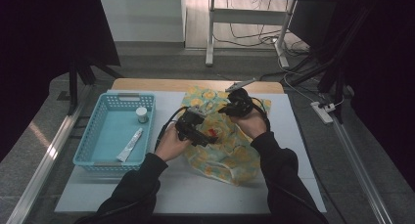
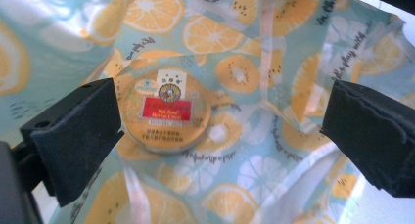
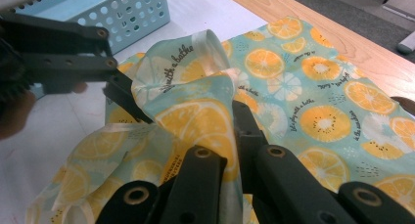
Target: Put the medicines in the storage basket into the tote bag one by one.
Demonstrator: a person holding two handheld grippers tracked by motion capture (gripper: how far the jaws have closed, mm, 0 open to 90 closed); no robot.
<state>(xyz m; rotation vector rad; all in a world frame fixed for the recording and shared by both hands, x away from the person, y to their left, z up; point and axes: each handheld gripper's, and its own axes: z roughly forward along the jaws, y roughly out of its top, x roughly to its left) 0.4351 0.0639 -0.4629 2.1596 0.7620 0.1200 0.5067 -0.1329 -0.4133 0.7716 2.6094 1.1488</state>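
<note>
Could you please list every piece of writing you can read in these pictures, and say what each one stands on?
"with a bathe": on the fruit-print bag, repeated across the fabric; the rest of that phrase is unclear.
Round tin lying in the bag: a red label and lines of small print, too blurred to read.
Tube and small jar in the blue basket: too small to read.

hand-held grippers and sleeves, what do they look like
Both are black: the left hand-held gripper has wide, blocky, matte pads, the right hand-held gripper has bolted linkage bars with round rivets. A black cable loops from the left one. The person wears dark long sleeves.
</note>
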